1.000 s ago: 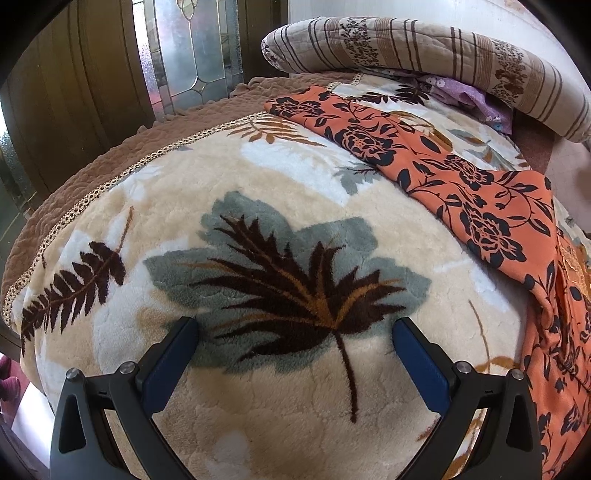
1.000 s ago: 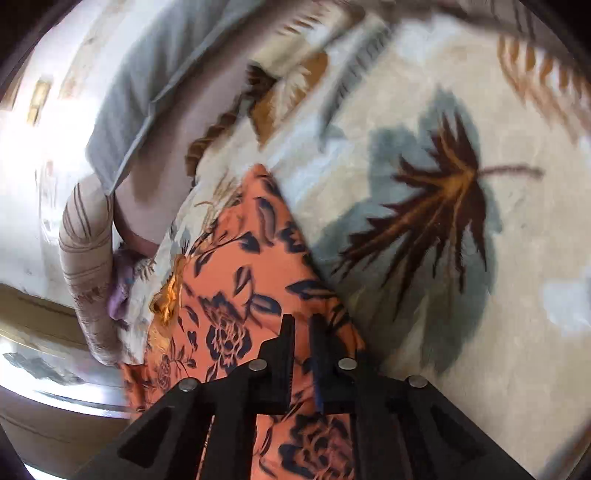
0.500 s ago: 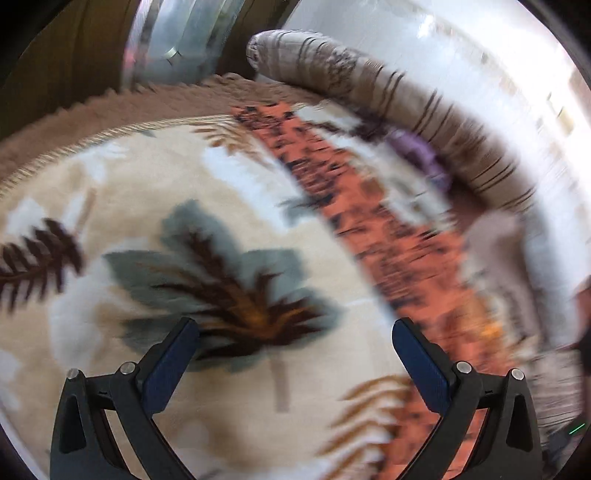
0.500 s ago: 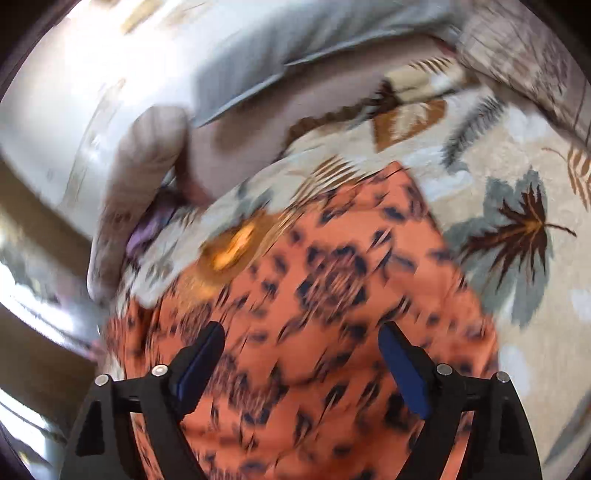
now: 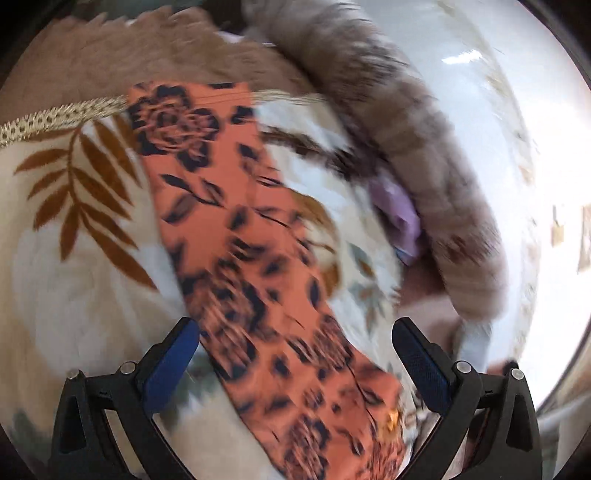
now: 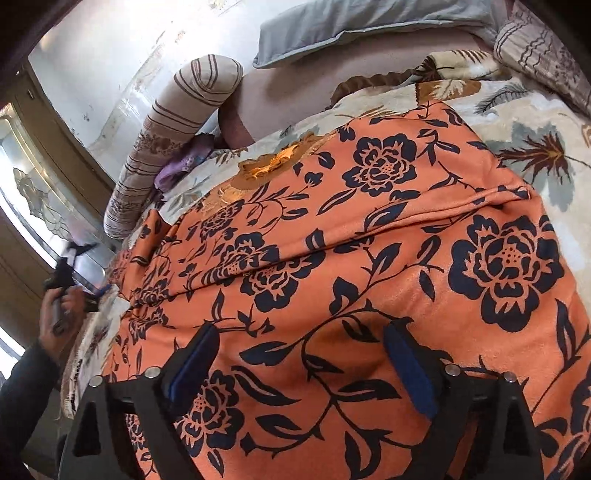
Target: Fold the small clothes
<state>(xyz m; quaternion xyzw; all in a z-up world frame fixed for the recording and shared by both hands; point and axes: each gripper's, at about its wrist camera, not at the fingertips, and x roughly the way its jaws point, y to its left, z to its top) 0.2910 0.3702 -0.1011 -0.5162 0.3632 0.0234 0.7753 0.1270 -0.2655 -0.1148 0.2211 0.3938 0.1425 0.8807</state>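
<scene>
Surface: a bed covered by a cream plush blanket printed with brown and grey-green leaves, edged with a brown scalloped border and gold braid. A striped bolster pillow lies along the far side against a pale wall; a grey pillow sits beyond it, and a small purple cloth is tucked beside the bolster. A wooden door with leaded glass stands at the left of the right wrist view. The task item, an orange garment with dark floral print, lies spread on the blanket with a raised fold line running across it. The right gripper points down over the garment, its jaws spread wide after just opening, nothing pinched between the blue pads. The left gripper is aimed at a narrow strip of the same garment, jaws also spread wide, the cloth beneath them ungripped; that view is motion-blurred. The person's left hand, dark-sleeved, holds its gripper at the bed's edge.
</scene>
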